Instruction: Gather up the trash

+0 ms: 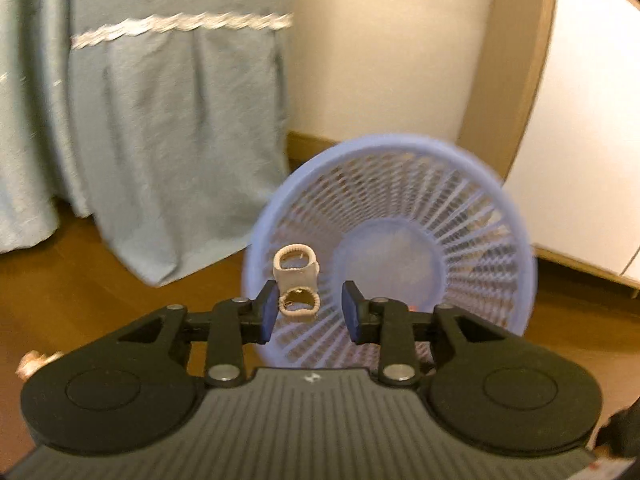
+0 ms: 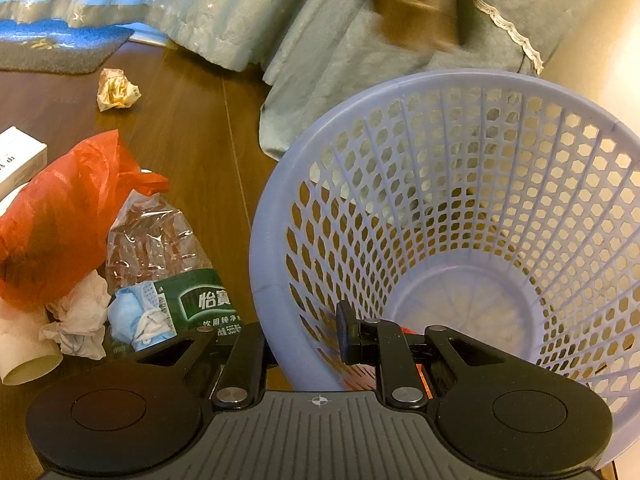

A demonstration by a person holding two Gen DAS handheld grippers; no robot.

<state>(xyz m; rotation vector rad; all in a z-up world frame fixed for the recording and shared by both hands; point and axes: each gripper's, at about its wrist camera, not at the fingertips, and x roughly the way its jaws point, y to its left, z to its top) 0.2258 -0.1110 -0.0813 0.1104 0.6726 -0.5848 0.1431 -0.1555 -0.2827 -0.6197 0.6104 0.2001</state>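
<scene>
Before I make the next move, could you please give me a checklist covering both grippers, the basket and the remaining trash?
1. Right gripper clamped on the rim of the lavender perforated plastic basket: ok.
2. Left gripper jaws apart: ok.
3. Beige two-loop fabric piece free of the left gripper's pads: cannot tell; it sits against one pad.
4. Fabric piece lined up with the basket's mouth: ok.
5. Floor trash collected: not ok; crumpled paper ball, red plastic bag and crushed clear bottle lie outside the basket.

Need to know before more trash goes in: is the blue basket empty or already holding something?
Empty as far as shown: the blue basket has a bare floor in both views. The beige loop piece sits between the left gripper's open fingers.
</scene>
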